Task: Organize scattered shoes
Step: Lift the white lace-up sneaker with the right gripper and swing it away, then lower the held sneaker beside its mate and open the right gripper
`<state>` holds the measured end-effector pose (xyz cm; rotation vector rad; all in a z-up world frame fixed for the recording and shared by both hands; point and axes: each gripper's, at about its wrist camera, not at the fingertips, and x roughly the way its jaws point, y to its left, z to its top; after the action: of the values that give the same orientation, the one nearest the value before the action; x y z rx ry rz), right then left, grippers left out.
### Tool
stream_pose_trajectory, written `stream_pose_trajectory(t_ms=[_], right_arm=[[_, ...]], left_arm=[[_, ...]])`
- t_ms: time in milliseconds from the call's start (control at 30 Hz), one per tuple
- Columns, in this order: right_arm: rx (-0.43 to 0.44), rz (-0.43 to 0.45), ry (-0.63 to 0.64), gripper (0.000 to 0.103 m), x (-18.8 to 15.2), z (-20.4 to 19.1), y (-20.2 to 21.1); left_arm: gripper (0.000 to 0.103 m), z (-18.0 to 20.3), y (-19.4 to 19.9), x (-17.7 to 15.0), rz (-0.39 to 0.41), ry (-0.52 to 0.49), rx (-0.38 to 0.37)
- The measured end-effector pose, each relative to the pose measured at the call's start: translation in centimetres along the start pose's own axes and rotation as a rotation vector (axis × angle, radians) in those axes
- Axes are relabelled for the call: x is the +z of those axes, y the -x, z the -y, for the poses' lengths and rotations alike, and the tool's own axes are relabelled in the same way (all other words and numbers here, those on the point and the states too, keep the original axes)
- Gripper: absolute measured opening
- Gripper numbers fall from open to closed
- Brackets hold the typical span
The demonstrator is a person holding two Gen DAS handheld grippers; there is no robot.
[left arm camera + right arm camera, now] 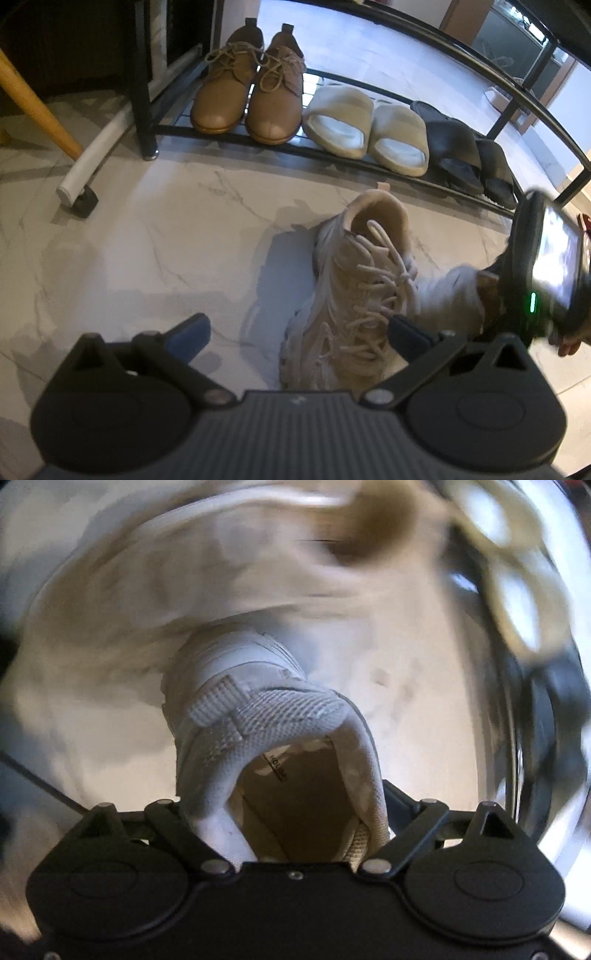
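A cream lace-up sneaker (362, 288) stands on the marble floor, toe towards me. My left gripper (299, 332) hovers above its toe, open, with the right fingertip (410, 332) over the laces and nothing held. To the right, the heel of a second pale sneaker (454, 291) shows under my right gripper's body (543, 258). In the right wrist view this white sneaker (258, 701) fills the centre. My right gripper (288, 794) straddles its heel collar, jaws wide. The collar does not look squeezed, and the pads are mostly hidden behind it.
A black metal shoe rack (236, 134) stands behind, holding brown lace-up shoes (221, 96), beige slides (340, 122) and black slides (454, 147). At the left are a wooden leg (37, 107) and a white tube (96, 158). The surroundings are blurred in the right wrist view.
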<state>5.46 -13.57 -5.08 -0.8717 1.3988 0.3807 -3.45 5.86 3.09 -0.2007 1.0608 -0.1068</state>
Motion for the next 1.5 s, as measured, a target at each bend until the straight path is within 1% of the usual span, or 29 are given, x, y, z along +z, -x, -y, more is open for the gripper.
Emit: stream_pose_trajectory(t_ms=[100, 133, 200, 233, 267, 300, 367, 500, 533, 600, 700, 767, 833, 900, 1000, 1033, 1100, 1200, 1267, 1300, 1367, 1433, 1500], right_arm=[[-0.012, -0.058, -0.32, 0.09, 0.4, 3.7, -0.5], [-0.002, -0.07, -0.377, 0.09, 0.4, 4.4, -0.6], [0.068, -0.103, -0.578, 0.09, 0.1, 6.7, -1.4], [0.089, -0.102, -0.626, 0.092, 0.0, 7.2, -1.6], [0.125, -0.09, -0.703, 0.093, -0.2, 8.0, -2.0], [0.163, -0.064, -0.777, 0.098, -0.5, 8.8, -2.4], [0.167, -0.031, -0.739, 0.101, -0.9, 8.9, -2.2], [0.176, 0.036, -0.662, 0.103, -1.7, 9.2, -1.6], [0.171, 0.05, -0.629, 0.103, -2.1, 8.7, -1.2], [0.166, 0.078, -0.507, 0.103, -3.3, 7.8, -0.5], [0.144, 0.061, -0.408, 0.103, -5.4, 6.5, -1.1], [0.152, 0.037, -0.435, 0.102, -5.9, 5.8, -2.3], [0.16, 0.013, -0.463, 0.083, -6.5, 5.2, -3.4], [0.167, -0.011, -0.491, 0.081, -7.0, 4.6, -4.6], [0.161, -0.012, -0.578, 0.079, -6.6, 4.7, -4.8], [0.164, -0.008, -0.59, 0.079, -6.5, 4.7, -4.8], [0.215, 0.024, -0.718, 0.078, -5.9, 5.4, -4.6], [0.268, 0.045, -0.854, 0.078, -4.9, 5.8, -4.5], [0.271, 0.041, -0.865, 0.078, -4.0, 5.9, -4.3], [0.26, 0.037, -0.864, 0.078, -3.3, 6.0, -3.9], [0.261, 0.034, -0.859, 0.078, -2.9, 4.9, -3.5], [0.275, 0.041, -0.855, 0.078, -3.0, 4.0, -3.1], [0.306, 0.055, -0.855, 0.078, -3.0, 3.4, -3.0]], left_arm=[[0.103, 0.0, 0.0, 0.0, -0.003, 0.005, -0.001], [0.103, 0.0, 0.0, 0.1, -0.003, 0.005, -0.002], [0.103, 0.0, 0.0, 0.1, -0.001, 0.001, -0.002], [0.103, -0.1, -0.1, 0.1, -0.003, 0.003, -0.001], [0.103, -0.1, -0.1, 0.1, -0.006, 0.005, 0.0], [0.103, -0.2, -0.2, 0.1, -0.008, 0.008, 0.0], [0.103, -0.2, -0.3, 0.2, -0.013, 0.012, 0.002], [0.103, -0.2, -0.4, 0.1, -0.017, 0.008, -0.001], [0.103, -0.1, -0.4, 0.1, -0.018, 0.006, -0.002], [0.103, 0.0, -0.4, 0.0, -0.019, 0.002, -0.004], [0.103, 0.0, -0.4, 0.0, -0.019, 0.001, -0.005], [0.103, 0.0, -0.4, 0.0, -0.02, 0.002, -0.005], [0.103, -0.1, -0.4, 0.0, -0.022, 0.008, -0.004], [0.103, -0.2, -0.4, 0.0, -0.024, 0.012, -0.003], [0.103, -0.3, -0.5, 0.0, -0.028, 0.02, -0.003], [0.103, -0.3, -0.5, 0.0, -0.029, 0.021, -0.004], [0.103, -0.4, -0.5, 0.0, -0.03, 0.024, -0.004], [0.103, -0.5, -0.5, 0.1, -0.029, 0.029, -0.005], [0.103, -0.5, -0.6, 0.1, -0.031, 0.03, -0.004], [0.103, -0.5, -0.7, 0.1, -0.034, 0.032, -0.004], [0.103, -0.6, -0.6, 0.1, -0.033, 0.036, -0.006], [0.102, -0.6, -0.6, 0.2, -0.03, 0.039, -0.009], [0.103, -0.6, -0.6, 0.2, -0.03, 0.04, -0.012]])
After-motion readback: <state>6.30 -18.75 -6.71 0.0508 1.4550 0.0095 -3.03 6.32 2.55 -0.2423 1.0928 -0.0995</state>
